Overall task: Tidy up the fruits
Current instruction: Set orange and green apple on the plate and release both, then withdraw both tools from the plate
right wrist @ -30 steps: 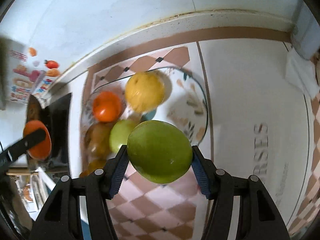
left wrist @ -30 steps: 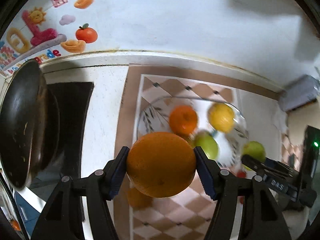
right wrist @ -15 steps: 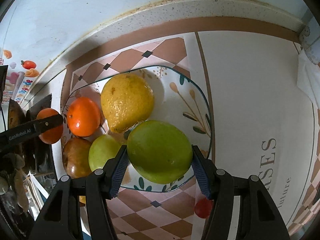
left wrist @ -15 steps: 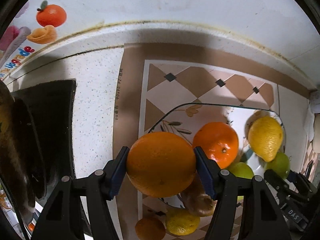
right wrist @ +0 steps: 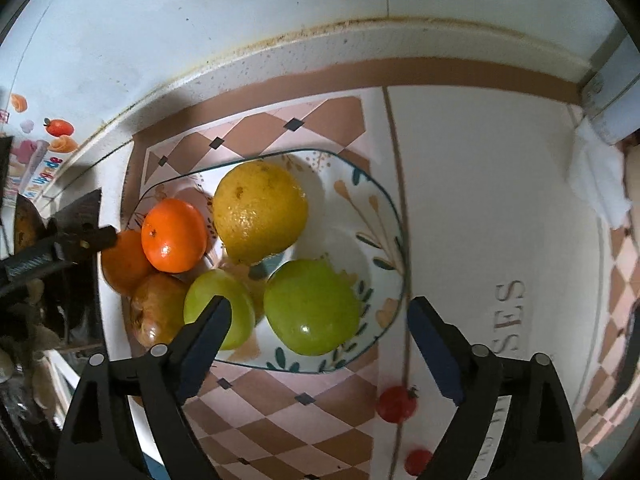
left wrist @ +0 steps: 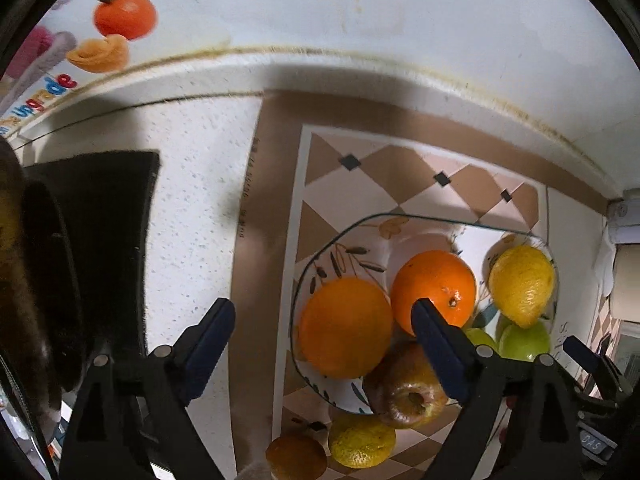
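A patterned plate (right wrist: 382, 216) (left wrist: 320, 256) on a checked mat holds several fruits. My left gripper (left wrist: 324, 320) is open above the plate's left edge; a large orange (left wrist: 346, 326) lies free on the plate between its fingers. My right gripper (right wrist: 320, 320) is open over the plate's near edge; a green fruit (right wrist: 314, 308) lies free on the plate between its fingers. Also on the plate are a tangerine (right wrist: 174, 236), a yellow citrus (right wrist: 260, 212), a green apple (right wrist: 218, 308) and a brownish apple (right wrist: 158, 310).
On the mat beside the plate lie a yellow-green citrus (left wrist: 360, 440) and a small orange (left wrist: 296, 458). Two cherry tomatoes (right wrist: 396, 404) lie on the mat near the right gripper. A black stove and pan (left wrist: 60, 260) stand at the left. The wall is close behind.
Both grippers opened and let go of their fruit: the large orange and the green fruit now rest on the plate. Both grippers came lower, closer to the plate.
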A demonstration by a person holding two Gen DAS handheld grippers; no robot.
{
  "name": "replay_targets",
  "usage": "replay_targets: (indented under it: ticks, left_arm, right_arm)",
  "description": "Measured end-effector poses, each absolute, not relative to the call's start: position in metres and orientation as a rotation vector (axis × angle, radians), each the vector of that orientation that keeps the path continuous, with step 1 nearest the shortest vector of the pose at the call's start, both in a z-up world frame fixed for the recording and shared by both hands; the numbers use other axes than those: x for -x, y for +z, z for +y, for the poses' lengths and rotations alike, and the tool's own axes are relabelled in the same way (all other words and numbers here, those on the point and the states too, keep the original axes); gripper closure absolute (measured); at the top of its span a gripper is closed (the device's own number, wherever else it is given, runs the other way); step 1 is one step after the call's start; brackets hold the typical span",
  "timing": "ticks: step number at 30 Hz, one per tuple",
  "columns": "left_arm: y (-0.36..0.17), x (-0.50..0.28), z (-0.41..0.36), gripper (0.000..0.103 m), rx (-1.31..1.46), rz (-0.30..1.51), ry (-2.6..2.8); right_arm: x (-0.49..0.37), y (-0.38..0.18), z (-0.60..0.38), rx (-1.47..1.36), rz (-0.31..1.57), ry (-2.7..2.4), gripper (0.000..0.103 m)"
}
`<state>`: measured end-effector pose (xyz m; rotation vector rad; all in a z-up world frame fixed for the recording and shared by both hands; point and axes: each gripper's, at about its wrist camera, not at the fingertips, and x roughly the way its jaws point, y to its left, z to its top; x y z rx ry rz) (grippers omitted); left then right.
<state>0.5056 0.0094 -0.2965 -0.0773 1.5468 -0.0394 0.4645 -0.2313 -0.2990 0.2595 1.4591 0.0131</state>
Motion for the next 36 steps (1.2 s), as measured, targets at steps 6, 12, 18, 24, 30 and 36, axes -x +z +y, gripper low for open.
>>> replay_targets:
  ticks: [6, 12, 18, 24, 30, 36]
  left_arm:
    - [-0.260, -0.485, 0.010, 0.013, 0.090, 1.474, -0.039]
    - [-0.221, -0.447, 0.008, 0.013, 0.084, 1.368, -0.028]
    - [-0.189, -0.398, 0.009, 0.013, 0.049, 1.261, -0.032]
    - [-0.158, -0.357, 0.007, 0.013, 0.033, 1.185, -0.054]
    - [-0.127, -0.322, 0.003, 0.013, -0.002, 1.111, -0.076]
    - [-0.102, -0.293, 0.002, 0.013, -0.009, 1.056, -0.098]
  right_arm:
    - [-0.441, -0.267, -0.231, -0.221, 1.389, -0.003, 0.010]
    - [-0.410, -0.232, -0.224, -0.169, 1.325, -0.009, 0.010]
    - [-0.371, -0.195, -0.214, -0.144, 1.263, 0.003, 0.010]
    - [-0.328, -0.157, -0.208, -0.129, 1.186, 0.004, 0.010]
    - [-0.293, -0.128, -0.201, -0.131, 1.129, 0.008, 0.010]
    - [-0.264, -0.098, -0.199, -0.128, 1.066, -0.008, 0.010]
